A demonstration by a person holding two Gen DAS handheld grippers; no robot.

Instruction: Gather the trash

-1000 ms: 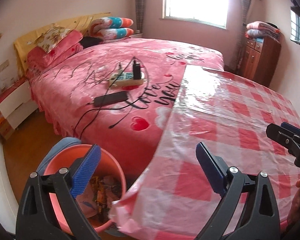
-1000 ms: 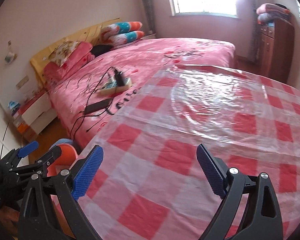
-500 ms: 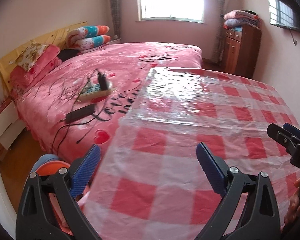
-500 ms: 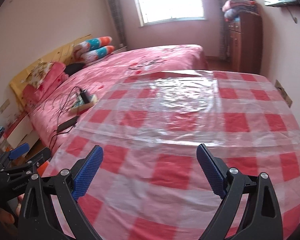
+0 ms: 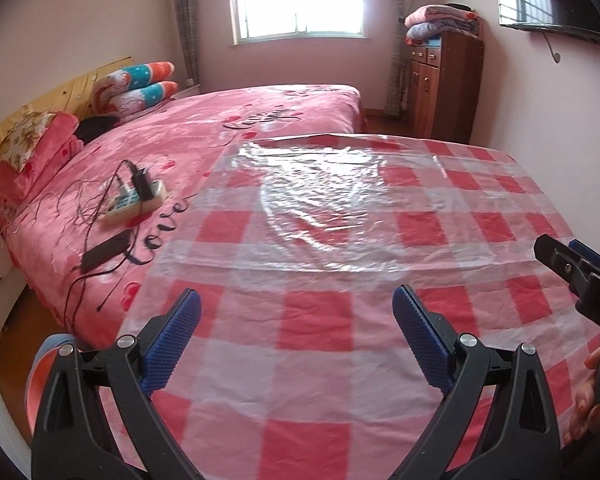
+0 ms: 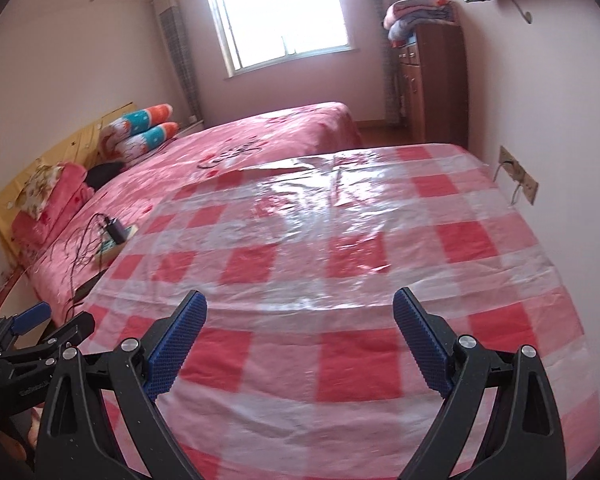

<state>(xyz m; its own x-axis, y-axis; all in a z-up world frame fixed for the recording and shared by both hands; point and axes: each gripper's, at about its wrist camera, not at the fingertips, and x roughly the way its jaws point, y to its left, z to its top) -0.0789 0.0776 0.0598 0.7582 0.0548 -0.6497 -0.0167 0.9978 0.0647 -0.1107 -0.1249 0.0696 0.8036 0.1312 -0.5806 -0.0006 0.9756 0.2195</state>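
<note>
My left gripper [image 5: 296,340] hangs open and empty over the near part of a table covered by a red-and-white checked plastic cloth [image 5: 340,240]. The right gripper [image 6: 298,340] is likewise open and empty above the same cloth [image 6: 340,248]. Each shows at the edge of the other's view: the right gripper [image 5: 560,252] at the far right with a hand [image 5: 588,400] below it, the left gripper [image 6: 56,322] at the lower left. A sliver of the orange trash bin [image 5: 34,388] peeks in beside the table's left corner; its inside is hidden. I see no loose trash on the cloth.
A bed with a pink blanket [image 5: 220,128] runs along the table's left side. On it lie a power strip with a charger [image 5: 136,196], cables and a black adapter [image 5: 104,254]. A wooden dresser [image 5: 444,84] stands at the back right. A wall socket [image 6: 518,176] sits by the table's right edge.
Both views have swung up and right, away from the bin. The bin with its trash has slid almost out of the left wrist view. Both grippers stayed open.
</note>
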